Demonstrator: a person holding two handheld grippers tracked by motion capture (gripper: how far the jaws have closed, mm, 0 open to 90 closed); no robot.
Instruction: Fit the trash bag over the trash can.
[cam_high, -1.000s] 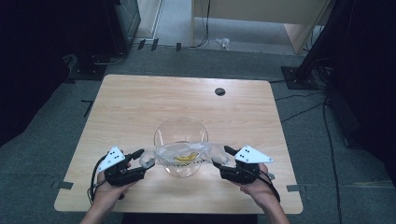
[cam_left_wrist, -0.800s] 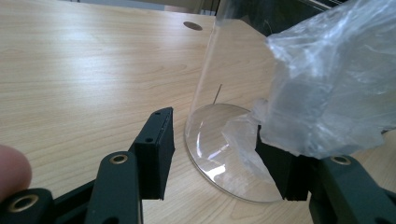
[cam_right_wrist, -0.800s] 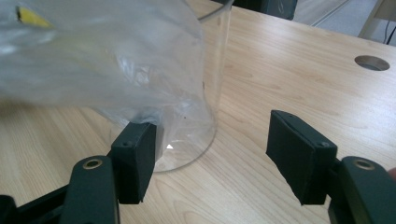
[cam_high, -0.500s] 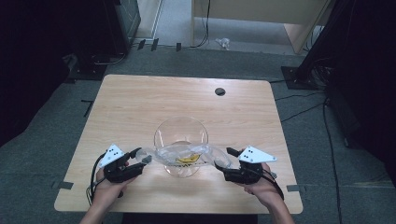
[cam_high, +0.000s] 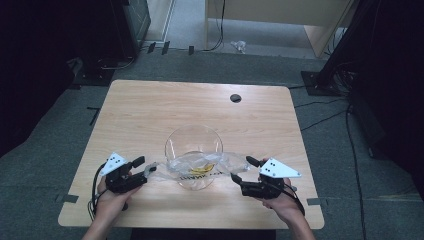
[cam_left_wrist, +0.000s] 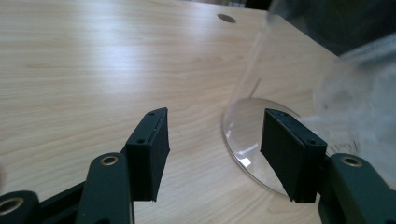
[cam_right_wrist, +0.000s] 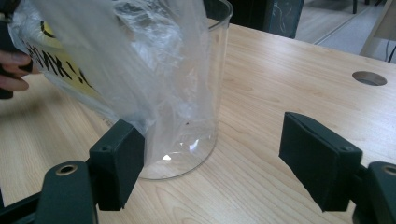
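clear plastic bag (cam_high: 202, 166) with yellow patch and black lettering, clear glass bowl (cam_high: 193, 141), pale wood-grain table (cam_high: 150, 115), black gripper pads (cam_right_wrist: 116, 161)

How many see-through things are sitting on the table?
2: a glass jar standing near the middle of the table's front half, and a clear plastic bag with yellow print draped across the jar's near side.

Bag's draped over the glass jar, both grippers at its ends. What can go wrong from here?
1. The right gripper jaws have just been opening and stand wide; the bag only brushes one of them, so that end may slip down.
2. The left gripper jaws also stand apart, so the bag may be loose on both sides.
3. The jar is light-looking glass; a tug on the bag might tip it.
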